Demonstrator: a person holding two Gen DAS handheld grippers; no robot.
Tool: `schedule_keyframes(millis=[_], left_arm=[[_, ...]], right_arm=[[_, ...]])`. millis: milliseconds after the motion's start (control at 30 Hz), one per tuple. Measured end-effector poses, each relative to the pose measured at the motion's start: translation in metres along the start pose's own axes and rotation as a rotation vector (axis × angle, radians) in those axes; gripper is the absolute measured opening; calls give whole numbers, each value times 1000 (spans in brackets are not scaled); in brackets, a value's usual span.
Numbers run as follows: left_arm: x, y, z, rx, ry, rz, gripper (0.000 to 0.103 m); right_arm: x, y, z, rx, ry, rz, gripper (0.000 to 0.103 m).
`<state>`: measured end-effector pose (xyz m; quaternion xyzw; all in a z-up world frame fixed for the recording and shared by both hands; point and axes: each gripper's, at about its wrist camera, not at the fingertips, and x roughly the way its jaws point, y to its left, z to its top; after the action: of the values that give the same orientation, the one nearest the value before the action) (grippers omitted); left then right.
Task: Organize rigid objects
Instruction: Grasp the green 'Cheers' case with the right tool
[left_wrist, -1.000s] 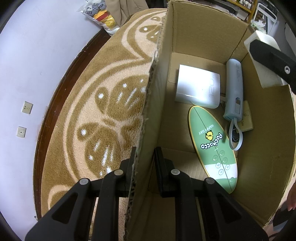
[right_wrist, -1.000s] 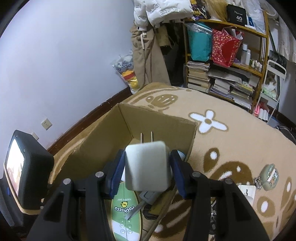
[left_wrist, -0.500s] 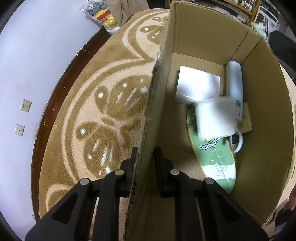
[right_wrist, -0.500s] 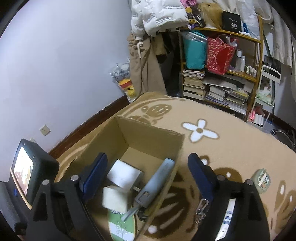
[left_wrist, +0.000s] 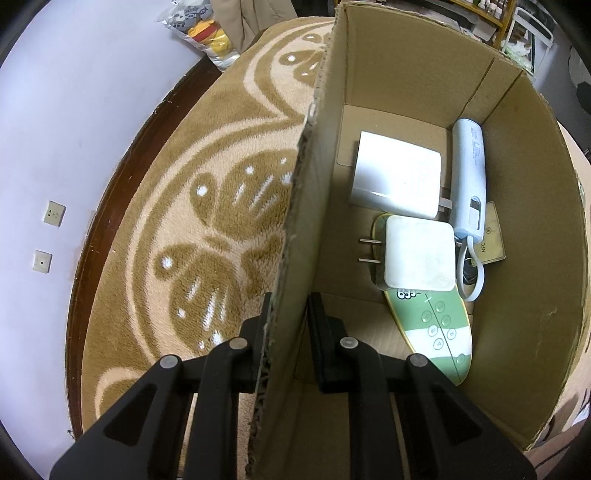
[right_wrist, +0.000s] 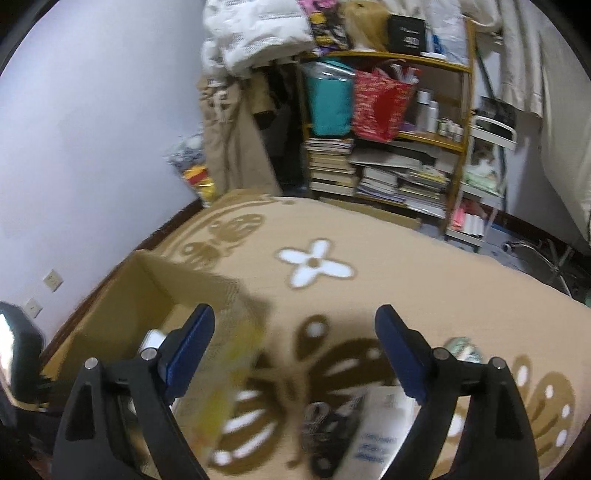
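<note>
Your left gripper (left_wrist: 289, 317), bottom centre of the left wrist view, pinches the near wall of the open brown cardboard box (left_wrist: 413, 74), one black finger on each side of the wall. Five items lie inside at right of frame: two white square chargers, the larger (left_wrist: 397, 181) above the smaller two-pronged one (left_wrist: 419, 253); one pale blue cylindrical power bank (left_wrist: 469, 177); one green oval Pochacco remote (left_wrist: 439, 332) partly under the smaller charger; one tan NFC card (left_wrist: 493, 240). In the right wrist view, your right gripper (right_wrist: 294, 352) gapes wide and empty over the beige flower-patterned rug (right_wrist: 406, 266), the box at lower left.
</note>
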<state>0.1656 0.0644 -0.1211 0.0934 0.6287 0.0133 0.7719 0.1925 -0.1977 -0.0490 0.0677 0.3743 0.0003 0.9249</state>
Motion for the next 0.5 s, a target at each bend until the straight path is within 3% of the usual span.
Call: schedule_keyframes(millis=[167,500], left_arm=[[0,-1,0,4,0,3,15],[-1,-2,0,12,1,5,16]], right_arm=[[13,-42,-4,58,-20,-101,93],[39,-100,-17,220,8,-138,93]])
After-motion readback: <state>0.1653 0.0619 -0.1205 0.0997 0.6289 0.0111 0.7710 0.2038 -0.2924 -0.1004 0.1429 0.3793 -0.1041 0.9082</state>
